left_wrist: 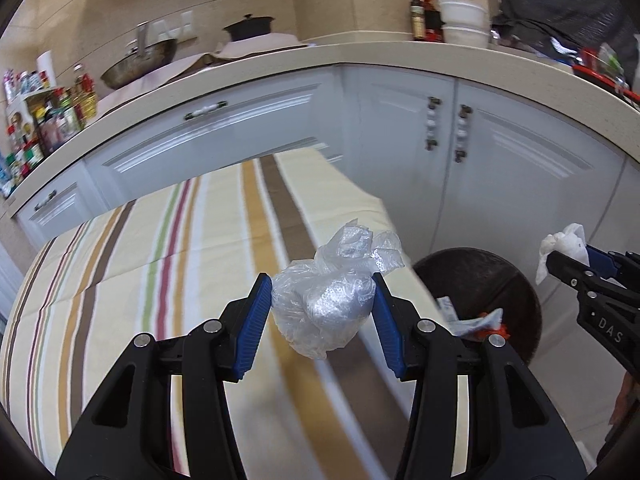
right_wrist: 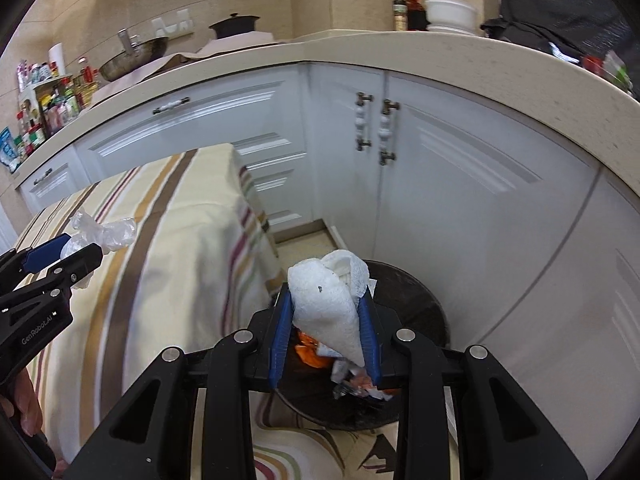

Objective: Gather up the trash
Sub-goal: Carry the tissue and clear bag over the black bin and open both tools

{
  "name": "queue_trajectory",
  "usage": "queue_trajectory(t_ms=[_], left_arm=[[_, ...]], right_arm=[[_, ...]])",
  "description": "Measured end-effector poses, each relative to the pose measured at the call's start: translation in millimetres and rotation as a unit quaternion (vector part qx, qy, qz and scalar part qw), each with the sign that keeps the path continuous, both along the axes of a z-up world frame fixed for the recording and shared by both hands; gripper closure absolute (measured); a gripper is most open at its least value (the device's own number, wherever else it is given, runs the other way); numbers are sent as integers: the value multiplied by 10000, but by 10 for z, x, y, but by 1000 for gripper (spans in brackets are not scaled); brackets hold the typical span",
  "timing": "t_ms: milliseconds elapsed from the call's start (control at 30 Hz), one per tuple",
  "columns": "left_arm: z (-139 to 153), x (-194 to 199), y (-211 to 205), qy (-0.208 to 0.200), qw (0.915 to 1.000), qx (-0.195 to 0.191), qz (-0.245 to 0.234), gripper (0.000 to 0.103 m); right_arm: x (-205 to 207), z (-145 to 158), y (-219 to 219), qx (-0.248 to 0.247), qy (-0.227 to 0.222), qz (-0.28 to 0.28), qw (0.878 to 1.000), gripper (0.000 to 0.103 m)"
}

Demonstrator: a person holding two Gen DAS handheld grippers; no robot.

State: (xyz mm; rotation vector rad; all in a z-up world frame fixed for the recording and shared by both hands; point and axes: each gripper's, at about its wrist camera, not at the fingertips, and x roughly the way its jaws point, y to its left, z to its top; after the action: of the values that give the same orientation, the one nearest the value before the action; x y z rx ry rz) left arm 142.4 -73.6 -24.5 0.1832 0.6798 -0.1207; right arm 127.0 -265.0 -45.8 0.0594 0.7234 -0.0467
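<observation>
Two grippers each held one piece of trash. The left gripper (left_wrist: 322,304) clamped a crumpled clear plastic bag (left_wrist: 332,300) above the striped tablecloth (left_wrist: 120,264), its twisted end pointing up and away. The right gripper (right_wrist: 326,326) pinched a white paper towel wad (right_wrist: 330,304), long axis upright, over the dark round bin (right_wrist: 420,312).

Two grippers: left gripper (left_wrist: 322,304) lower centre, right gripper (right_wrist: 326,328) lower centre. One crumpled clear plastic bag (left_wrist: 332,304). One wadded white paper towel (right_wrist: 332,304). One dark round trash bin (right_wrist: 416,304) at lower right. One striped desk (left_wrist: 160,240). Two stacked white bowls (left_wrist: 464,20) upper right.
</observation>
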Motion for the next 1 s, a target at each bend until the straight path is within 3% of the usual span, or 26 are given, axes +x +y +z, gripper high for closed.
queue_trajectory(t_ms=[300, 767, 800, 900, 1000], left_arm=[[-132, 86, -595, 30, 9985, 251, -483, 54], [-252, 432, -1202, 111, 9965, 497, -661, 52], [-261, 461, -1223, 128, 9965, 517, -648, 47], [-267, 512, -1236, 123, 9969, 518, -582, 40], [-275, 546, -1226, 118, 9971, 531, -525, 35]], right_arm=[[-93, -52, -366, -52, -68, -401, 9992, 71], [203, -218, -650, 71, -50, -478, 9988, 71], [225, -226, -658, 74, -55, -479, 9988, 69], [290, -256, -681, 53, -95, -537, 9985, 42], [327, -269, -698, 87, -96, -554, 9984, 41]])
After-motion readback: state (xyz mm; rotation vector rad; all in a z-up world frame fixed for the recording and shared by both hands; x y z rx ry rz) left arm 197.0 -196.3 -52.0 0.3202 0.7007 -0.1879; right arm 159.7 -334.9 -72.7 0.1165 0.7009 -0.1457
